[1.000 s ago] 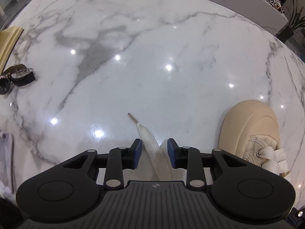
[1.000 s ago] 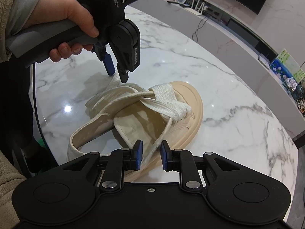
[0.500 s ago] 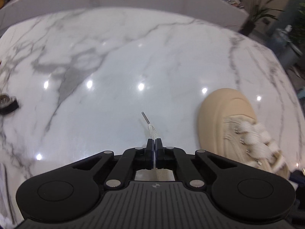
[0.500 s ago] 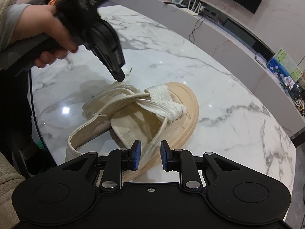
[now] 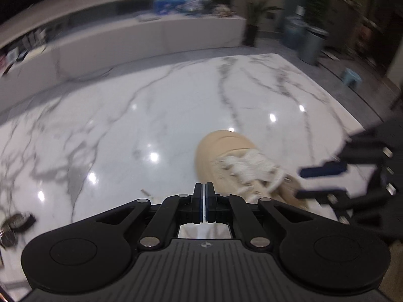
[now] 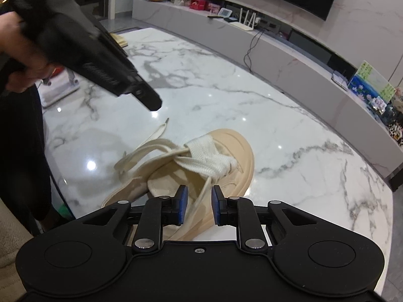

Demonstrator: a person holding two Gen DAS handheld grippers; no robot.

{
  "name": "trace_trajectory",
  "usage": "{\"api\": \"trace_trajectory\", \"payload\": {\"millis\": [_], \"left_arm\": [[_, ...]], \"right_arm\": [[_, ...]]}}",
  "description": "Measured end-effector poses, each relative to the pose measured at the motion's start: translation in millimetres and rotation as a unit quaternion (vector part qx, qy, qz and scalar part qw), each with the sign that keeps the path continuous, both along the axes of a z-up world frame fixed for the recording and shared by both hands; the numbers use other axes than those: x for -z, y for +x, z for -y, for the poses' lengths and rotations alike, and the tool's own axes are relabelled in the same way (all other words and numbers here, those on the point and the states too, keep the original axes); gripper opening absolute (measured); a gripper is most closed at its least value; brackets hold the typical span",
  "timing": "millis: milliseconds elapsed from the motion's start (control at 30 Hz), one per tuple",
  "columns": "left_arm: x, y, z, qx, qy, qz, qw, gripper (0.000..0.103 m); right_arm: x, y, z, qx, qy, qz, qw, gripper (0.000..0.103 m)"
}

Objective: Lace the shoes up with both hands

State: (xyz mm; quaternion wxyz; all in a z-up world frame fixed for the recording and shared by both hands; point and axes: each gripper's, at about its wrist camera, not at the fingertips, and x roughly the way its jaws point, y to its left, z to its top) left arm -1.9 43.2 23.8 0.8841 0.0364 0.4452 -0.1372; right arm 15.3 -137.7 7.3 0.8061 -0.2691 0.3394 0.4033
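Lacing in progress: beige shoe on marble table, mid-frame.
Left gripper is pressed together and looks empty; the loose lace end lies below it. Right gripper is closing around the right strand, pads not touching. Next, probably: pinch strand, re-grab loose end.

White marble table with grey veins, bearing a beige shoe, a loose lace end, a wristwatch and a yellow notebook.
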Motion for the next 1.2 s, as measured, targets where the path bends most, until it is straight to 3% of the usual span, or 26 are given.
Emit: {"api": "trace_trajectory", "payload": {"millis": [67, 267, 400, 500, 633, 833, 967, 1200], "left_arm": [[3, 3, 1, -0.016, 0.019, -0.012, 0.9996, 0.001], [20, 23, -18, -0.092, 0.006, -0.042, 0.9949, 0.003], [44, 44, -26, -0.153, 0.012, -0.069, 0.9858, 0.017], [57, 51, -31, -0.168, 0.016, -0.079, 0.9825, 0.017], [84, 63, -44, -0.221, 0.011, -0.102, 0.9699, 0.017], [94, 69, -48, -0.250, -0.006, -0.112, 0.9617, 0.017], [99, 72, -46, -0.259, -0.010, -0.118, 0.9586, 0.024], [100, 75, -35, -0.242, 0.021, -0.107, 0.9641, 0.024]], "right_arm": [[0, 1, -1, 0.002, -0.006, 0.002, 1.000, 0.016], [-2, -6, -3, -0.003, -0.014, 0.011, 1.000, 0.016], [4, -9, -1, -0.007, -0.014, 0.020, 1.000, 0.017], [9, -11, -1, -0.013, -0.013, 0.019, 1.000, 0.017], [11, -10, 0, -0.019, -0.007, 0.018, 1.000, 0.017], [15, -11, 0, -0.034, -0.003, 0.027, 0.999, 0.019], [16, -12, 1, -0.038, -0.003, 0.031, 0.999, 0.019], [17, -13, 2, -0.038, -0.003, 0.031, 0.999, 0.019]]}}
